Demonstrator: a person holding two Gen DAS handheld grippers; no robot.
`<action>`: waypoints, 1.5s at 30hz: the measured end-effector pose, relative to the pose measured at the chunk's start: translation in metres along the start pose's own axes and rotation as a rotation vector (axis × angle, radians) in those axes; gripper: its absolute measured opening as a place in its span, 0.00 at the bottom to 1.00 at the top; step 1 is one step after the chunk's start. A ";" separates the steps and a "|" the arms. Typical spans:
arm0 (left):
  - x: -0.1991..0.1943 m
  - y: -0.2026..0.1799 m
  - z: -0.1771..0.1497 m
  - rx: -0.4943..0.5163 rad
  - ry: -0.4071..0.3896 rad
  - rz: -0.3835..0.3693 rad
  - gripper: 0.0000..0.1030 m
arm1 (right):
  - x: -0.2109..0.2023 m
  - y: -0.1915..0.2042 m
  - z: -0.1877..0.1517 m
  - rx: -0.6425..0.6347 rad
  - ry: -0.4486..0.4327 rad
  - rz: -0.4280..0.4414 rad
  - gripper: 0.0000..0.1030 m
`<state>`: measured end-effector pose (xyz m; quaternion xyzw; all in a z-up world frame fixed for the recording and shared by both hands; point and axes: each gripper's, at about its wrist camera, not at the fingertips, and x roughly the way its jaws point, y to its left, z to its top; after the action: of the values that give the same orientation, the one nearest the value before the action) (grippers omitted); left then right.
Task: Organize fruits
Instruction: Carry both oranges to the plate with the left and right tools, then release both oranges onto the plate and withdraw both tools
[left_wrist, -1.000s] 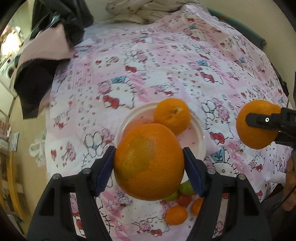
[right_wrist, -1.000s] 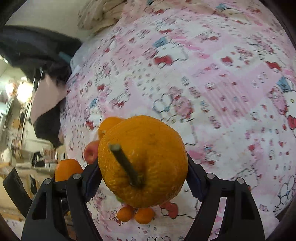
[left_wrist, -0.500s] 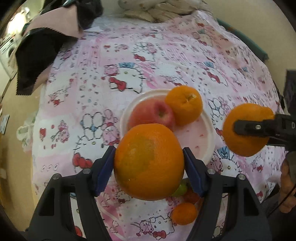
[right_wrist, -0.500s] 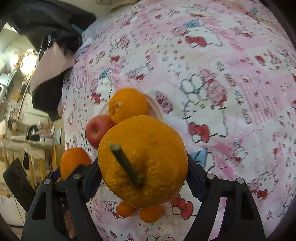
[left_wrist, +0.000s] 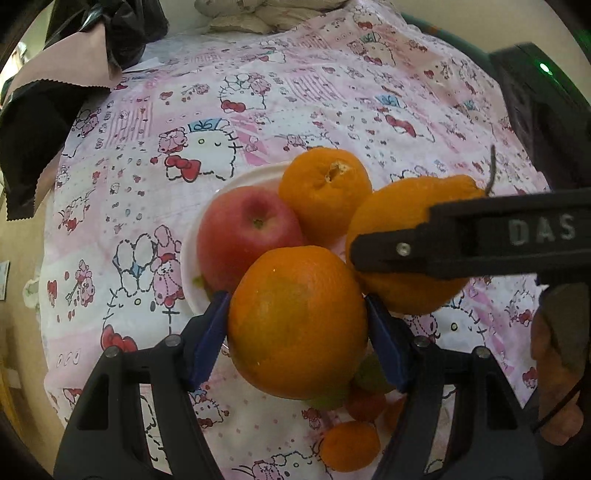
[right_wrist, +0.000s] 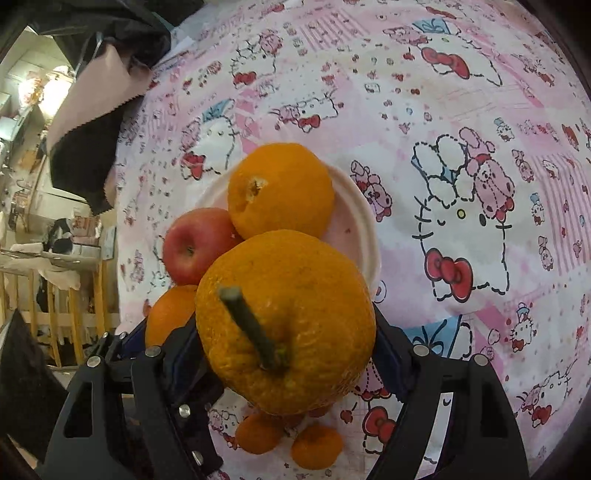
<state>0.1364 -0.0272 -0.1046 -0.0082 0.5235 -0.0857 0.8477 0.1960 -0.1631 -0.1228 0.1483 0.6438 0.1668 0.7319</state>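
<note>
Gripping, left: a round orange (left_wrist: 297, 321) is clamped across its middle by the left gripper (left_wrist: 297, 325), jaws closed on both flanks, held above the near rim of the plate (left_wrist: 192, 284).
Gripping, right: a stemmed orange (right_wrist: 286, 321) is pinched by the right gripper (right_wrist: 288, 332), jaws closed on its sides, stalk pointing back at the camera.
Plate contents: a red apple (left_wrist: 247, 229) and a smaller orange (left_wrist: 325, 192) are seen touching each other on the white plate.
Handling: both held fruits are judged firm, fairly heavy and smooth-skinned (a roll is likely once released); the widest band is the place to be held, never the stalk.
Fragility: the skin can be bruised by a hard squeeze or a drop.
Open room: only a bare strip of plate is left at its right side, beside the smaller orange.
Edges: the plate rim is shallow, and the patterned cloth (left_wrist: 332, 92) beyond it looks soft and uneven.
Crowding: the two grippers are nearly touching, so one fruit is best set down at a time.
Loose fruit: small oranges (right_wrist: 317, 446) lie on the cloth below the grippers.
</note>
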 end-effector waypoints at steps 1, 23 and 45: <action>0.002 -0.001 0.000 0.002 0.010 -0.011 0.67 | 0.003 -0.001 0.002 0.006 0.007 -0.007 0.80; -0.039 0.021 0.001 -0.063 -0.053 -0.041 0.79 | -0.043 -0.026 0.005 0.096 -0.076 0.107 0.93; -0.092 0.039 -0.001 -0.135 -0.224 0.075 0.79 | -0.093 -0.034 -0.034 0.092 -0.223 0.084 0.93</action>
<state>0.1008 0.0252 -0.0275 -0.0553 0.4302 -0.0171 0.9009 0.1531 -0.2337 -0.0590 0.2264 0.5587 0.1502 0.7836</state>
